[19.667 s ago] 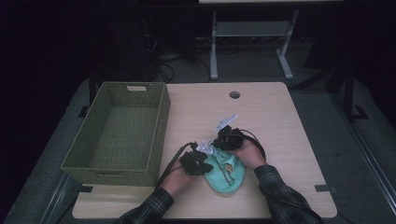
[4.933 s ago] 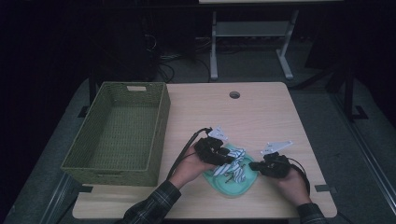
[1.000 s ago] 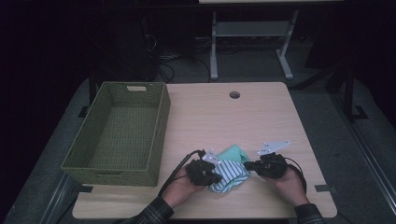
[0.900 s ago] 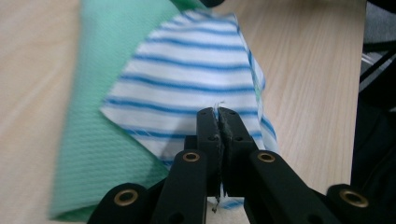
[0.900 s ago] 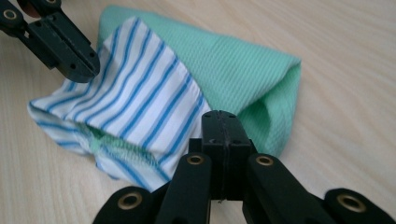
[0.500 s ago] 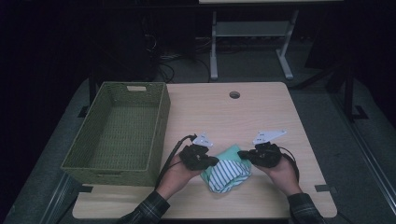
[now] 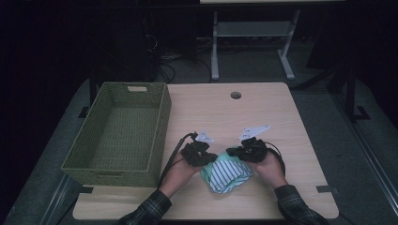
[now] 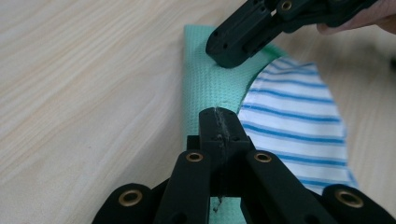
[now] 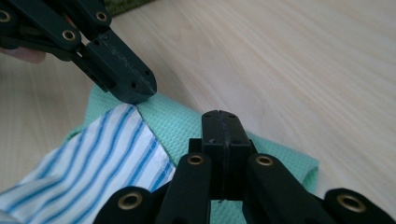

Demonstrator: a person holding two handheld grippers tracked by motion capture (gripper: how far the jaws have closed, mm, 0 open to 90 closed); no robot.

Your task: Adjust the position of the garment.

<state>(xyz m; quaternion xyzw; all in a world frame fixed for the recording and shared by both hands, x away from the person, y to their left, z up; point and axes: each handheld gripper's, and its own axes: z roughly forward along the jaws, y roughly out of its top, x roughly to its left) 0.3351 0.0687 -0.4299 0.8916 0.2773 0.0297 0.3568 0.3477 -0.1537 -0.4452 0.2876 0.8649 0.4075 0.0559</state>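
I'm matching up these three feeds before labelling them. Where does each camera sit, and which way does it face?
High view: above the person's side, looking forward and down at the table, basket, both forearms.
Left gripper view: rides the left tongs, shut on the green cloth.
Right gripper view: rides the right tongs, shut on the same cloth's edge.
Shared: both gripper views show the striped cloth and the opposite tongs.

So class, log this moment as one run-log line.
left hand-held gripper: shut on cloth | right hand-held gripper: shut on cloth | basket: empty
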